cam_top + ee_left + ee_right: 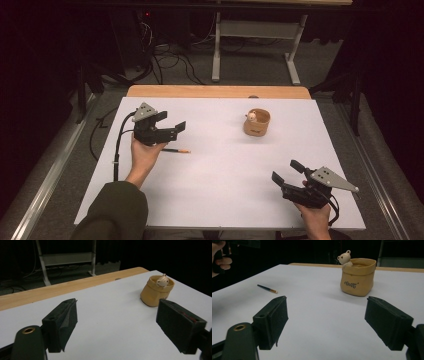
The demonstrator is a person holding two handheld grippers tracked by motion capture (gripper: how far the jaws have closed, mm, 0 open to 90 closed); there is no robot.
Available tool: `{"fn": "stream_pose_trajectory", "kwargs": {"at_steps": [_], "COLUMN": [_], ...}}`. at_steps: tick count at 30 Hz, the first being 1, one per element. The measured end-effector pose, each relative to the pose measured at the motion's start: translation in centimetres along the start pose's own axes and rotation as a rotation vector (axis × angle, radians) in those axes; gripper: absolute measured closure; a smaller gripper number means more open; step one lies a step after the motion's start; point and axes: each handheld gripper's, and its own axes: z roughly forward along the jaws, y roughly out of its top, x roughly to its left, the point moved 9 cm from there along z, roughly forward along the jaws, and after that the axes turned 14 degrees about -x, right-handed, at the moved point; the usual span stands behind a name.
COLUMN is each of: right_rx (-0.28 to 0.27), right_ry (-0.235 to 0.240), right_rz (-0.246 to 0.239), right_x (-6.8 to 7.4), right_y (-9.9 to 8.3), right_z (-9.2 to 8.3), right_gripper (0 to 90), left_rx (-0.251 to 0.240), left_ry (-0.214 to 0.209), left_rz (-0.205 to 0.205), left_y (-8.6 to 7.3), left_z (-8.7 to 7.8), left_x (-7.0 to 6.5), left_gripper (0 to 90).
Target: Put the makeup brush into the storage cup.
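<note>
A tan pot (257, 123) (155, 291) (358, 276) with a small white bear figure (252, 117) (162, 280) (344, 258) on its rim stands on the white table top (225, 165), right of centre toward the back. A dark pencil (176, 150) (267, 288) with an orange tip lies flat at the left. My left gripper (171, 121) (117, 325) hovers above the pencil, open and holding nothing. Near the front right edge my right gripper (286, 171) (332, 323) is open with nothing between its jaws, pointed toward the pot.
A wooden strip (218, 91) (62, 288) borders the far edge of the table. Beyond it stand a white table frame (255, 45) and cables (170, 62) on the floor. A metal rail (47, 175) runs along the left side.
</note>
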Motion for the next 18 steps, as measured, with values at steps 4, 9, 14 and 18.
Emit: {"fn": "stream_pose_trajectory", "kwargs": {"at_steps": [4, 9, 14, 18], "right_rx": [0.001, 0.003, 0.005, 0.003], "right_ry": [-0.001, 0.000, -0.002, 0.000], "right_rz": [-0.001, -0.003, 0.001, -0.003], "right_x": [0.0, 0.0, 0.0, 0.0], "right_y": [0.0, -0.1, -0.1, -0.1], "right_z": [0.0, 0.0, 0.0, 0.0], "right_gripper": [20.4, 20.4, 20.4, 20.4], "left_rx": [0.010, 0.032, 0.047, 0.062], "left_ry": [0.001, 0.008, 0.008, 0.004], "left_rz": [0.000, 0.007, 0.028, 0.036], "left_y": [-0.4, -0.9, -0.7, -0.7], "left_z": [0.4, 1.2, 1.5, 1.6], "left_x": [0.2, 0.5, 0.4, 0.5], "left_gripper": [17.9, 17.7, 17.7, 17.6]}}
